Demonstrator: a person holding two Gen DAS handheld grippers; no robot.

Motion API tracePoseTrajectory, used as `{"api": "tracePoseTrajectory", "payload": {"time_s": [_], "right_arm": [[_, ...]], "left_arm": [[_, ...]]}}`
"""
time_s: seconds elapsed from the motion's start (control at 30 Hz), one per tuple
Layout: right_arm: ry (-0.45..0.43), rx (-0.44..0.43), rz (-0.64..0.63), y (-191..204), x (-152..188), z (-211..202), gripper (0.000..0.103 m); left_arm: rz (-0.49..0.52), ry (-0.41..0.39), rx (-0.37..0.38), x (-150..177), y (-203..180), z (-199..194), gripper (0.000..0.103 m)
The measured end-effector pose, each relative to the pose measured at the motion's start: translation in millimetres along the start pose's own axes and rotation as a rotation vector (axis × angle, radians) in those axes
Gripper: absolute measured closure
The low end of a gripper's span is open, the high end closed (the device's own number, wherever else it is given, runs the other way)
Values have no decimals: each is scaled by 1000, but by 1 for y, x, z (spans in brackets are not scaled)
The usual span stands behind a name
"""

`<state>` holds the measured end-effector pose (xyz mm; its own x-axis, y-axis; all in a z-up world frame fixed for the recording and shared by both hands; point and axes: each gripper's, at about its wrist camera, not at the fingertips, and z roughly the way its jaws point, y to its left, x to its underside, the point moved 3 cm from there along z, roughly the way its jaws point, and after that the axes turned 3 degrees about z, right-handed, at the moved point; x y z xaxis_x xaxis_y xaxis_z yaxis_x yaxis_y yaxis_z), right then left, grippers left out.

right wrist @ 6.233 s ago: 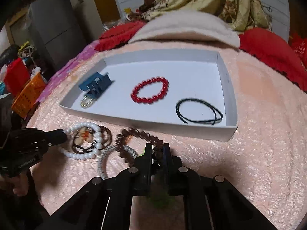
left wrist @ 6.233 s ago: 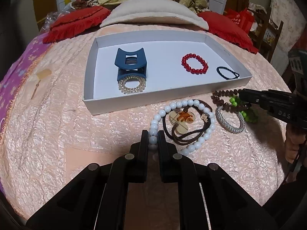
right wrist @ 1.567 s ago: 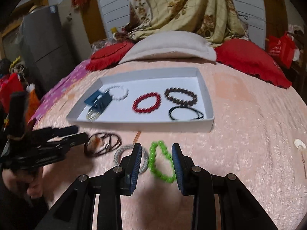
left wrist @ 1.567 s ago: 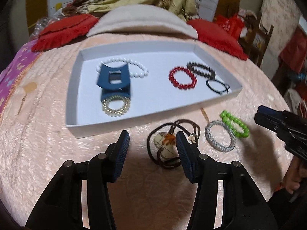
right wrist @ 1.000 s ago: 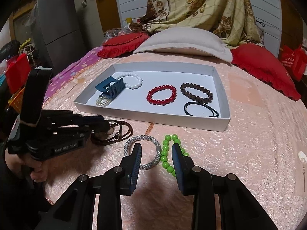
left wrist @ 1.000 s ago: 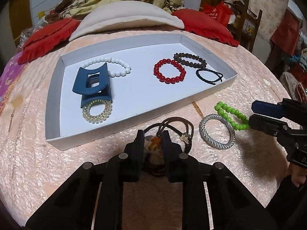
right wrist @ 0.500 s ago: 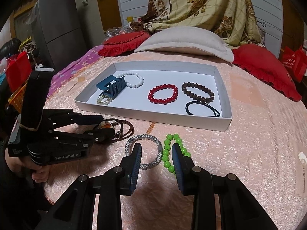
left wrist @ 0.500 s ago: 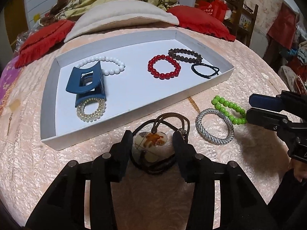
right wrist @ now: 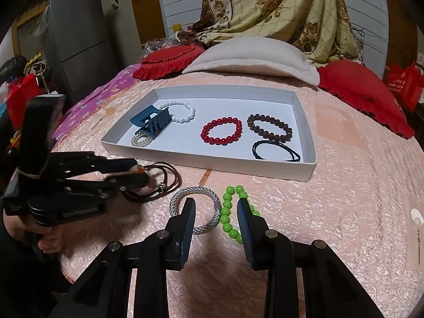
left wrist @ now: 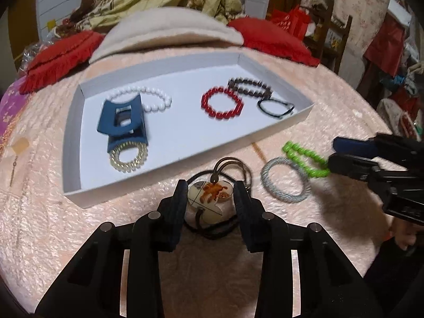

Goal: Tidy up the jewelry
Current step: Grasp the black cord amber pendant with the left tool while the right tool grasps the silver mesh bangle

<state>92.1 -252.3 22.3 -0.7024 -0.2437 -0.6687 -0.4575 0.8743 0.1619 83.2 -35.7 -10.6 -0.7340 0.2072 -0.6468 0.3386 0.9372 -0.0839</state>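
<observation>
Jewelry sits partly inside a white tray (right wrist: 306, 132) on a pink bedspread (right wrist: 357, 190), and partly on the bedspread just near the tray. In the tray lie a blue hair claw (right wrist: 151, 120) on the left, touching a white bead bracelet (right wrist: 182, 111) and a small gold coil hair tie (right wrist: 141, 140). To the right of them are a red bead bracelet (right wrist: 221, 131), a brown bead bracelet (right wrist: 269, 127) and a thin black cord loop (right wrist: 275, 151).

Out of the tray, a pendant (left wrist: 210, 194) on a brown cord (right wrist: 169, 177) lies between the fingers of the left gripper (left wrist: 210, 196). Those jaws have just been closing, and the pendant is between them. They stand close on both sides of it, but I cannot tell if they squeeze it.

Right of the pendant are a silver rope bracelet (right wrist: 197, 208) and a green bead bracelet (right wrist: 228, 214), touching each other. The right gripper (right wrist: 216, 218) hangs over these two with its jaws apart, holding nothing. Far behind the tray is a cream pillow (right wrist: 254, 58) between two red cushions (right wrist: 363, 90).
</observation>
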Motion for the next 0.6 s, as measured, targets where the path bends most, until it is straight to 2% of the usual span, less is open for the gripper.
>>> {"api": "tracePoseTrajectory", "payload": {"time_s": [0.07,0.17,0.23,0.33,0.43,0.57,0.6], "right_arm": [[-4,-5,6,-3,-1,-2,72],[4,-97,0,-5,1,-7,72],[25,-163,-42,2,5,-5,72],[38,-210,-127,22,9,3,72],[49,-232,-179,41,8,17,72],[98,-161,-204,49,8,43,74],[118,-154,-204,49,9,49,79]], "left_arm": [[-10,-24,6,-3,2,-10,69],[-58,-63,10,-7,13,-25,69],[-93,-86,6,-11,21,-33,69],[-150,-116,-4,-17,32,-42,69],[-182,-131,-7,-18,39,-46,69],[-196,-130,-14,-17,45,-47,69],[-199,-126,-14,-17,46,-46,69]]}}
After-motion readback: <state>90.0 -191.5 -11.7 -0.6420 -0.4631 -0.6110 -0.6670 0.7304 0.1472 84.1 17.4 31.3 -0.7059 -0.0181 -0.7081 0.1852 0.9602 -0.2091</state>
